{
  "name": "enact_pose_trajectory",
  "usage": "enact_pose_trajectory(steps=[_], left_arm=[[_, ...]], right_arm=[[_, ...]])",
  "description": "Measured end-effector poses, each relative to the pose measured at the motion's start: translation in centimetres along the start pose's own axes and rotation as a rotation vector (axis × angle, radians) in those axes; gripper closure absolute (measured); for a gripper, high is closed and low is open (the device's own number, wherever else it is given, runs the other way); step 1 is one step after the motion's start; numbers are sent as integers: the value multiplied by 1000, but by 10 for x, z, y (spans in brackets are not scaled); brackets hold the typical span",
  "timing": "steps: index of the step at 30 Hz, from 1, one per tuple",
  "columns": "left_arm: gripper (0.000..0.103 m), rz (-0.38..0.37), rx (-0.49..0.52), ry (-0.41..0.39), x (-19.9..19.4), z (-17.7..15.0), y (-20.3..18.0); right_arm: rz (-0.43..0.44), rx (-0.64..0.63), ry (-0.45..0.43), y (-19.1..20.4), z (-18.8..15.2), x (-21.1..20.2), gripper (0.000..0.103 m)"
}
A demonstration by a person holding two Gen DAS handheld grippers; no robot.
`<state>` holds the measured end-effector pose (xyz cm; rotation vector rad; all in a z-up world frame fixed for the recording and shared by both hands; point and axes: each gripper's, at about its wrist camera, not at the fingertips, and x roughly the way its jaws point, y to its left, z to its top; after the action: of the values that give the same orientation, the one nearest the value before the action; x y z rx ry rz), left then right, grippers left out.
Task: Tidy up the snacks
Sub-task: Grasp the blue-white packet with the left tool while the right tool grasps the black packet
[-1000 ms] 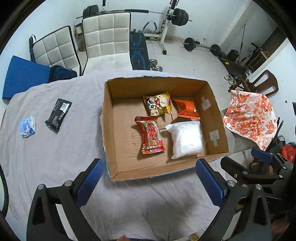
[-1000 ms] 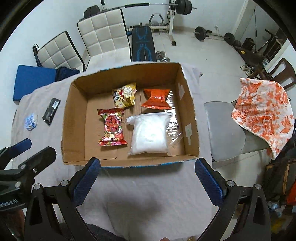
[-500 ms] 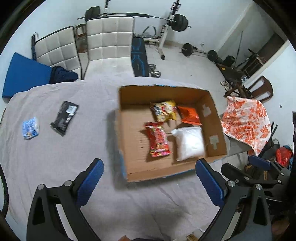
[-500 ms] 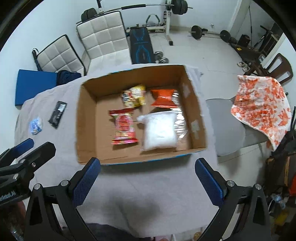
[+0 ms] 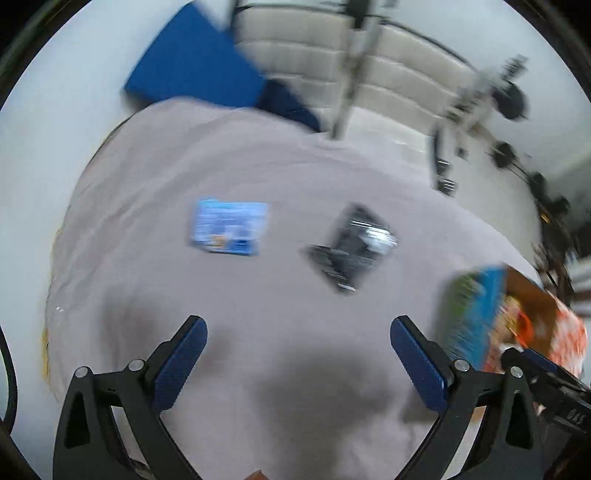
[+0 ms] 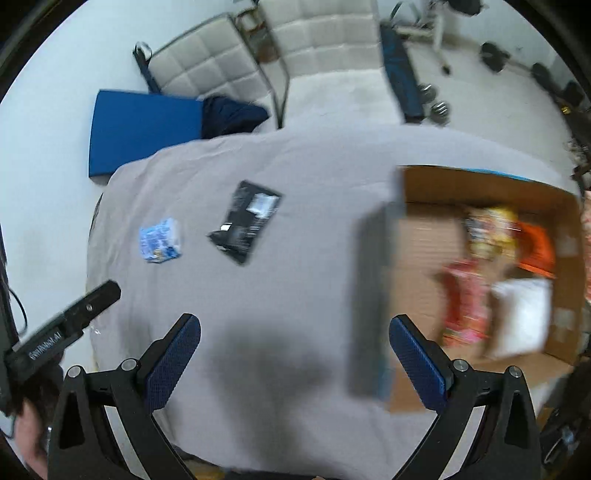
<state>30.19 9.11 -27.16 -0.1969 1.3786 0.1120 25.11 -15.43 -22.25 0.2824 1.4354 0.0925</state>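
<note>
A round table draped in a wrinkled pale grey cloth (image 6: 295, 258) is seen beneath both tools. The left hand-held gripper (image 5: 295, 373) is held with its blue-padded fingers spread wide and nothing between them; ahead of it, slightly to its left, a small blue-and-white snack packet (image 5: 229, 231) lies flat on the cloth, and ahead to its right a black foil snack wrapper (image 5: 352, 246) is seen, both blurred. The right hand-held gripper (image 6: 293, 369) is likewise fully parted and empty. To its right an open brown cardboard box (image 6: 424, 236) rests on the cloth, with a red packet (image 6: 463, 302), a yellow packet (image 6: 491, 232), an orange packet (image 6: 537, 251) and a white pouch (image 6: 522, 317) inside. Beyond the table, cream quilted chairs (image 6: 317, 33), a flat blue pad (image 6: 140, 125) and a weight bench with dumbbells (image 6: 402, 74) are visible on a white floor
</note>
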Motion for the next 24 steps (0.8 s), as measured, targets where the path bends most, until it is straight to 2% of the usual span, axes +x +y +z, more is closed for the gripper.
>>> enact_pose_trajectory(steps=[4, 7, 8, 13, 17, 21, 24], left_arm=[[1, 38, -101, 62, 51, 31, 58], [1, 30, -178, 141, 90, 52, 89], [1, 7, -213, 172, 101, 56, 97], [1, -203, -498, 321, 154, 59, 130], [1, -260, -650, 380, 183, 65, 137], [1, -250, -692, 392, 198, 74, 133], [1, -168, -624, 394, 206, 81, 122]], right_arm=[[16, 33, 102, 51, 41, 79, 0], [4, 81, 175, 73, 66, 138, 0], [-8, 91, 187, 76, 70, 153, 0], [-75, 162, 210, 82, 89, 216, 0], [-96, 200, 208, 86, 98, 246, 0], [-91, 228, 205, 93, 102, 262, 0], [-94, 238, 206, 101, 107, 273, 2]])
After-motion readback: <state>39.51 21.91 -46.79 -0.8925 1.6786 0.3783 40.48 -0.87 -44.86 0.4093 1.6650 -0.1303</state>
